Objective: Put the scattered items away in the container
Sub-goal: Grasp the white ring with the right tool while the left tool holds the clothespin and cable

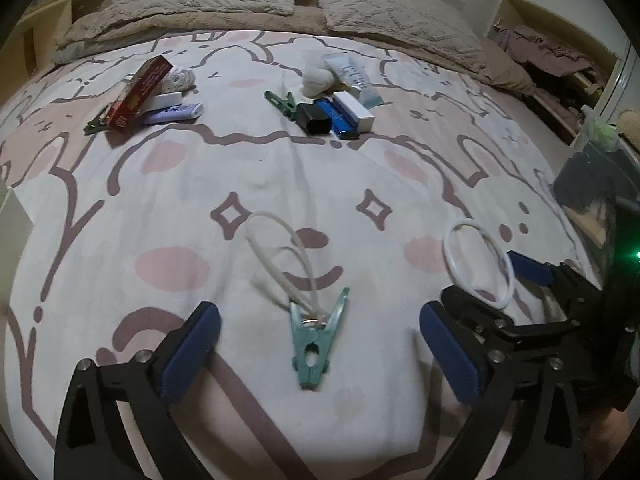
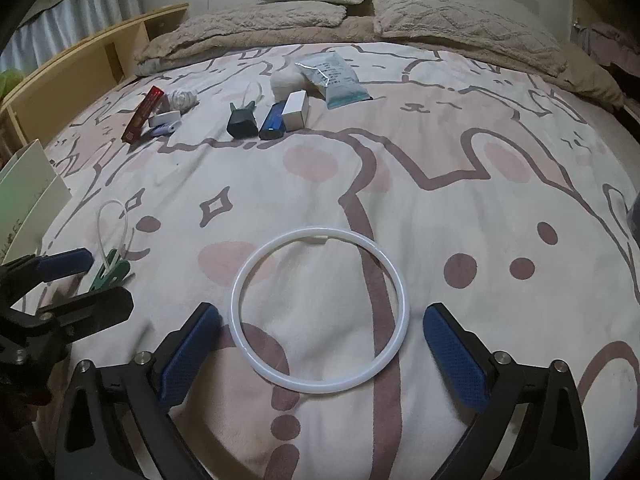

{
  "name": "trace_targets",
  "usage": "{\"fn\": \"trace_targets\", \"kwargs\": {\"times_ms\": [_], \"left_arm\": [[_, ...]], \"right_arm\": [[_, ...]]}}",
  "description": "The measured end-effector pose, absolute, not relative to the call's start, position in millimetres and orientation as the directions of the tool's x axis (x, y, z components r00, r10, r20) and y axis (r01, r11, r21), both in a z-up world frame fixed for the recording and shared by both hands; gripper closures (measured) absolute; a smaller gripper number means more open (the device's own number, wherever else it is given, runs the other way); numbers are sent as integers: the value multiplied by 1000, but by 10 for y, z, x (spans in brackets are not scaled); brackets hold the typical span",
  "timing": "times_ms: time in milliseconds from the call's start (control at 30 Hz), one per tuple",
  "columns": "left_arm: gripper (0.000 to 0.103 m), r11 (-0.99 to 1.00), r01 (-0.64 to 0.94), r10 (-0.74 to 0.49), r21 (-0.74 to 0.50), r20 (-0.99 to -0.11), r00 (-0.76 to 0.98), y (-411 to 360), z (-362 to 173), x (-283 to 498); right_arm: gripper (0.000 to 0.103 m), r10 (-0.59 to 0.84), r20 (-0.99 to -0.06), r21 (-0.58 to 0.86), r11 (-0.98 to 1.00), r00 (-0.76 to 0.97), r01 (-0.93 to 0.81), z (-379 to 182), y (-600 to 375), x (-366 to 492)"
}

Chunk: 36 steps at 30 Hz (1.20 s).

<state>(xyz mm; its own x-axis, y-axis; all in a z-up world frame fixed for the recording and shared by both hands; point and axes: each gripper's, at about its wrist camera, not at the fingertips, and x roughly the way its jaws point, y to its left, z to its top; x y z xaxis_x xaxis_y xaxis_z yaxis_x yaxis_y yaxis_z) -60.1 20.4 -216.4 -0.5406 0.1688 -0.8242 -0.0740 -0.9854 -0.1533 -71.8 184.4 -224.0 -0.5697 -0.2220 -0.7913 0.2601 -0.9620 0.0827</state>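
Right wrist view: bed (image 2: 460, 152) with a rabbit-print cover fills the frame; pillows lie at the far end.
Ring (image 2: 319, 311): lies flat on the cover between the two blue-padded fingers (image 2: 188, 356) of the right gripper (image 2: 322, 354), touching neither; its near arc sits level with the fingertips, its far arc well ahead of them.
Right gripper state: released, fingers spread wide, nothing grasped.
Clip (image 1: 318, 346): lies flat on the cover midway between the fingers (image 1: 192, 348) of the left gripper (image 1: 320, 344), apart from both, its cord loop (image 1: 280, 256) trailing away from the gripper.
Left gripper state: released, fingers spread wide, clip free.
Left wrist view only: a shelf of clothes (image 1: 548, 52) right of the bed, the right gripper (image 1: 480, 284) from the side, and the clip's full shape.
Right wrist view only: a wooden shelf (image 2: 88, 64) left of the bed, the ring as a whole circle, and the left gripper (image 2: 84, 280) at the left edge with the clip (image 2: 112, 274) half hidden.
Both views: two far clusters of small items, among them a red box (image 1: 140, 92), a tube (image 1: 354, 76), a black case (image 1: 314, 120).
Ring look: thin, white, slightly translucent, round.
Clip look: pale green, clothes-peg shape, metal spring, whitish cord.
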Motion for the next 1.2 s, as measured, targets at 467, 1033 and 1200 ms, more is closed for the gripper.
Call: {"fn": "trace_targets", "kwargs": {"times_ms": [467, 1033, 1200], "left_arm": [[2, -986, -74, 165, -149, -817, -553, 161, -2192, -619], [49, -988, -100, 156, -120, -812, -563, 121, -2148, -598], [59, -984, -118, 178, -134, -806, -565, 148, -2132, -589]], "right_arm": [[18, -220, -777, 76, -963, -590, 258, -2223, 1858, -693], [17, -233, -777, 92, -961, -584, 260, -2255, 1866, -679], [17, -231, -775, 89, -961, -588, 260, -2249, 1863, -674]]}}
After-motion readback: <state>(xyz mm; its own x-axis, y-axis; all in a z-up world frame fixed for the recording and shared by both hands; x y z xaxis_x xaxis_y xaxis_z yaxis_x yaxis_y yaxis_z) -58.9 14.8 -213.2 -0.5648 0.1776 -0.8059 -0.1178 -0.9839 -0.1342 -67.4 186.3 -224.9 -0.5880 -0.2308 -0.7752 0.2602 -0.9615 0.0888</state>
